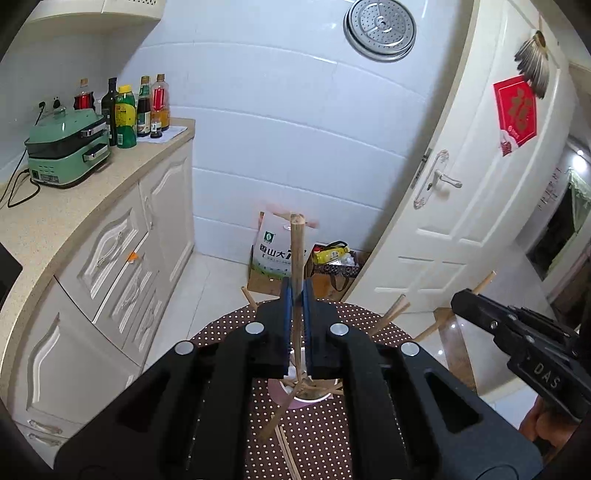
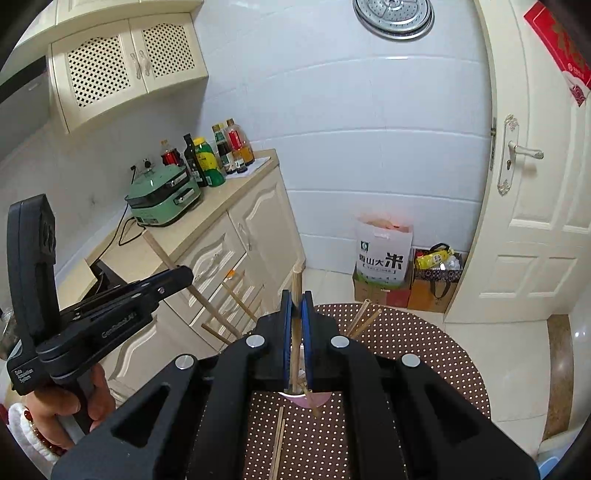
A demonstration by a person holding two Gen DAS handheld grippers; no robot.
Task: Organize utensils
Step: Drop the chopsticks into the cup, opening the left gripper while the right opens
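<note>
Now the left gripper point(image 1: 297, 295) points down and forward over a round table point(image 1: 384, 325) with a brown dotted cloth, its blue pads clamped on a wooden chopstick point(image 1: 296, 247) that sticks up past the fingertips. Below the jaws a white cup point(image 1: 312, 397) stands on the cloth with more sticks leaning in it, and loose chopsticks point(image 1: 286, 452) lie flat nearer the table's near edge. The right gripper point(image 2: 296, 301), at a like angle, is closed on a second chopstick point(image 2: 297, 275), above the same cup. A hand point(image 2: 70, 402) grasps the left tool's handle in the right wrist view.

To the left runs a beige counter point(image 1: 44, 218) carrying a green electric cooker point(image 1: 68, 149) and a row of sauce bottles point(image 1: 127, 110) at its far end. White tiled wall follows, with a metal steamer tray point(image 1: 380, 29) hung high. A rice bag point(image 1: 275, 247) sits on boxes on the floor, then a white door point(image 1: 476, 177).
</note>
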